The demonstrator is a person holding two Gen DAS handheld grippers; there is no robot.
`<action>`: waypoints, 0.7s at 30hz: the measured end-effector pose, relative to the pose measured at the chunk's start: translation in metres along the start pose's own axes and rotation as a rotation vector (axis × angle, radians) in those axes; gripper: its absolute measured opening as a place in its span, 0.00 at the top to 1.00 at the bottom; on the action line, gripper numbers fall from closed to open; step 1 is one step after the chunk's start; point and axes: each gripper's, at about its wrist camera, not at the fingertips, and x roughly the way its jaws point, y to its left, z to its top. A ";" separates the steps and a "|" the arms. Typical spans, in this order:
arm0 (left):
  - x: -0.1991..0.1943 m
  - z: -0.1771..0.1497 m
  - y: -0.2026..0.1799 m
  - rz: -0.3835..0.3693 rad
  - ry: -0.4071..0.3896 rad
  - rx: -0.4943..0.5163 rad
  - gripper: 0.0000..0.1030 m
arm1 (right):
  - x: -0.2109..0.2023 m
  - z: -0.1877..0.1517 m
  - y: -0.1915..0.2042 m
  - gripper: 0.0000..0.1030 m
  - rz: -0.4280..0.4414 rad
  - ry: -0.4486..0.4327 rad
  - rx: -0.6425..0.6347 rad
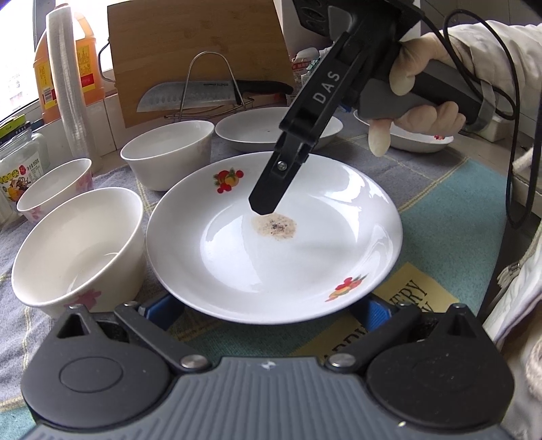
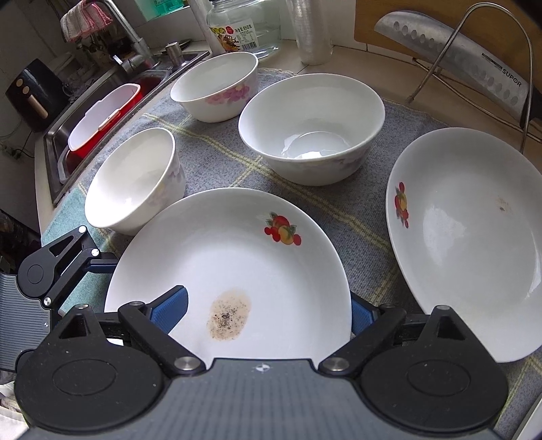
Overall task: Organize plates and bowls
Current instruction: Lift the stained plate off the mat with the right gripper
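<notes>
Plate (image 1: 271,264) rim between open jaws

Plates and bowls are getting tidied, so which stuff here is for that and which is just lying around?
For the job:
- white stained fruit-print plate
- second white fruit-print plate
- three white flower-print bowls

Just lying about:
- steel knife on its wire rack
- wooden chopping board
- orange oil bottle
- glass jar

Stained fruit-print plate (image 1: 271,264) flat on cloth w/ 3 white bowls (image 1: 78,250) beside, 2nd plate (image 2: 474,243) apart.
</notes>
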 end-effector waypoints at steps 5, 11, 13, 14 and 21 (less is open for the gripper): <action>0.001 0.001 0.001 -0.019 -0.003 0.015 0.00 | -0.004 -0.005 0.002 0.05 -0.001 0.017 -0.005; 0.002 0.003 0.002 -0.024 -0.002 0.030 0.00 | 0.000 -0.005 -0.002 0.05 -0.004 0.021 0.020; 0.003 0.003 0.003 -0.027 -0.002 0.032 0.01 | -0.001 -0.005 -0.003 0.05 0.003 0.021 0.023; 0.003 0.002 0.003 -0.028 -0.003 0.034 0.00 | -0.001 -0.005 -0.004 0.05 0.005 0.023 0.023; 0.003 0.004 0.004 -0.037 0.008 0.039 0.01 | -0.004 -0.008 -0.008 0.05 0.032 0.003 0.046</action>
